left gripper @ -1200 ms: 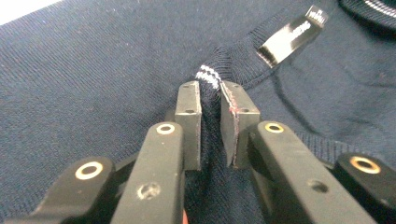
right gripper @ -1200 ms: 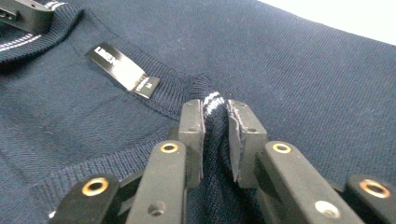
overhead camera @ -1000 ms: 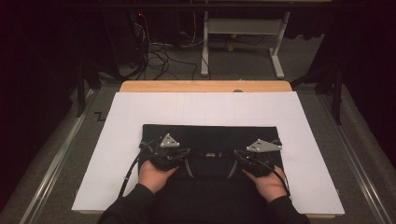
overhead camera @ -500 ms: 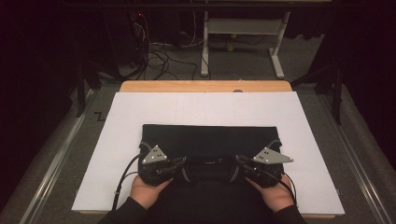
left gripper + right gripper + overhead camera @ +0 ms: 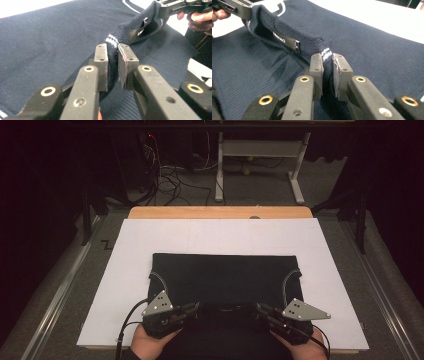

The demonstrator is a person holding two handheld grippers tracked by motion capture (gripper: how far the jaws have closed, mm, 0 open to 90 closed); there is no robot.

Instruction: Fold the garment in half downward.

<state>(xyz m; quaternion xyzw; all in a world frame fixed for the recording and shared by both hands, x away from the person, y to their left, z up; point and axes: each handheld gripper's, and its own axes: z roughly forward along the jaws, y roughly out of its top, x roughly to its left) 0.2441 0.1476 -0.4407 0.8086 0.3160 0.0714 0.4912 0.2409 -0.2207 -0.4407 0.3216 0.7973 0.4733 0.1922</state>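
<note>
From the high view, a dark navy sweater [image 5: 222, 280] lies folded flat on a white sheet [image 5: 125, 285] covering the tabletop [image 5: 220, 212], its near edge at the person's side. The left tongs [image 5: 192, 309] and the right tongs [image 5: 261, 310] meet the garment's near edge on either side of the neckline, each held in a hand at the bottom of the frame, grey three-cornered plates on top and cables trailing. Beyond the tabletop, a tangle of cables [image 5: 167, 175] and a metal stand [image 5: 260, 155] sit on the grey floor.

In the left gripper view, the left tongs [image 5: 112, 65] pinch the ribbed collar [image 5: 113, 47], a fold of dark knit with white stripes squeezed between the two pads. The collar stretches up and away to the right tongs [image 5: 162, 8] at the top right, fingers [image 5: 197, 17] beside them. The sweater's body lies flat beneath.

In the right gripper view, the right tongs [image 5: 327, 72] clamp the striped collar [image 5: 312, 42] the same way, knit pressed between the pads. A black neck label [image 5: 285, 40] hangs inside the raised collar, which runs to the left tongs [image 5: 243, 12] at the top left.
</note>
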